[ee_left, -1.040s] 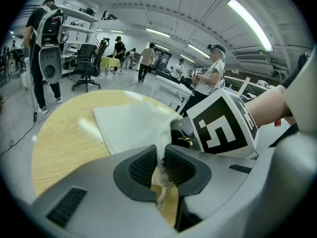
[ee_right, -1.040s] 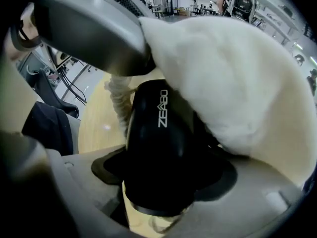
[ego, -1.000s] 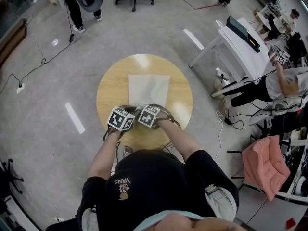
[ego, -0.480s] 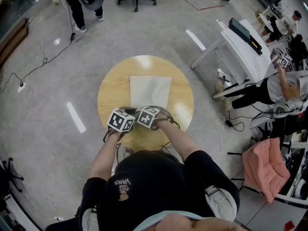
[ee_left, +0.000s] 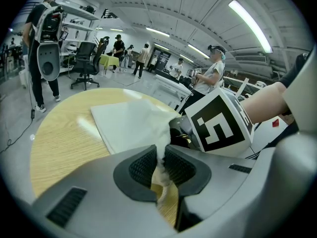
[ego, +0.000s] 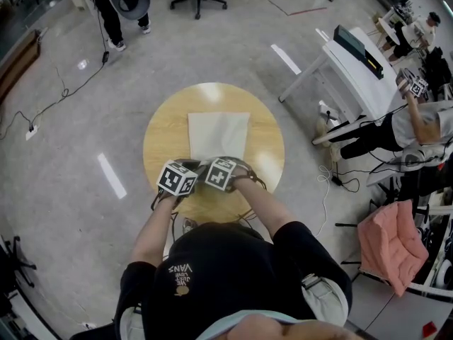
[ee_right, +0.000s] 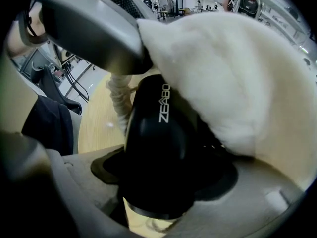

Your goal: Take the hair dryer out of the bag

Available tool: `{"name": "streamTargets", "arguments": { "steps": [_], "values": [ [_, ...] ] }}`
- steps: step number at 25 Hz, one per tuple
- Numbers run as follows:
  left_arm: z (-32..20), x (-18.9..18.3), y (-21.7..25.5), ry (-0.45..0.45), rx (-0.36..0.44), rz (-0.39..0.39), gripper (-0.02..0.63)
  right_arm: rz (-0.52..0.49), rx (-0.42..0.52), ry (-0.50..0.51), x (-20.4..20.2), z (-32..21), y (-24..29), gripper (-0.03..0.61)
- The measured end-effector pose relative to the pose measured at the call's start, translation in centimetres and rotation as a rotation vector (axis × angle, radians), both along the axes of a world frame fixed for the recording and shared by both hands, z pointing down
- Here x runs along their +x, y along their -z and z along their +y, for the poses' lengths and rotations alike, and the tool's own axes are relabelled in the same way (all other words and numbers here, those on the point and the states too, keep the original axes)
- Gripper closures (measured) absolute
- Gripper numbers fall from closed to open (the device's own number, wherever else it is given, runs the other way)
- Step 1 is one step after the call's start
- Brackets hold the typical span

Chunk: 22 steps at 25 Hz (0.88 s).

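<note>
Here the left hand-held gripper [ee_left: 159, 163] is closed on a fold of the white cloth bag [ee_left: 130, 122], close to the bag's mouth, in the lower middle of the left gripper view. The right hand-held gripper [ee_right: 167, 185] is closed around the black hair dryer [ee_right: 157, 143], which fills the centre of the right gripper view. The far part of the hair dryer goes under the cloth at the upper right of that frame, so I judge it is only partly out. A twisted drawstring [ee_right: 118, 99] hangs just beside it, on its left. In the head view both tools are at the lower edge of the round wooden worktop [ego: 161, 142], and the rest of the bag lies flat toward the middle of it.

Several things could go wrong from this position. The shell of the hair dryer is smooth and rounded, so it may slide between the jaws if the pull is quick. The left grip holds only thin cloth. If that fold slips out, the whole bag will probably follow the hair dryer instead of releasing it. The drawstring is very near and could catch on the hair dryer and tighten the mouth. Because the work is at the edge of the worktop, a hair dryer that slips could fall to the floor [ego: 85, 119].
</note>
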<state>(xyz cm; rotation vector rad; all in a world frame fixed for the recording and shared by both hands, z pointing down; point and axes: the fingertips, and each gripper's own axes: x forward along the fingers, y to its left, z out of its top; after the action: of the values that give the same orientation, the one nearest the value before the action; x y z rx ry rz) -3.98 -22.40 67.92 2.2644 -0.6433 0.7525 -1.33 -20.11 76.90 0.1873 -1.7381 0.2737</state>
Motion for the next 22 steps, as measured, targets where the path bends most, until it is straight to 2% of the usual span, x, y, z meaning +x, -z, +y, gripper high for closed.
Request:
{"name": "streamTargets", "arguments": {
  "steps": [6,15,19,22],
  "values": [
    [0.0,0.2,-0.2,0.006,0.007,-0.013,0.555,0.052,-0.017,-0.009,0.6,-0.2,-0.1,0.216],
    [0.4,0.3,0.1,-0.037,0.045,-0.082,0.555,-0.032,-0.014,-0.023,0.5,0.3,0.7,0.222],
    [0.2,-0.2,0.4,-0.008,0.061,-0.102,0.555,-0.098,-0.040,-0.033,0.1,1.0,1.8,0.223],
    [0.1,-0.8,0.6,0.013,0.066,-0.108,0.555,-0.096,-0.085,-0.059,1.0,2.4,2.0,0.223]
  ]
}}
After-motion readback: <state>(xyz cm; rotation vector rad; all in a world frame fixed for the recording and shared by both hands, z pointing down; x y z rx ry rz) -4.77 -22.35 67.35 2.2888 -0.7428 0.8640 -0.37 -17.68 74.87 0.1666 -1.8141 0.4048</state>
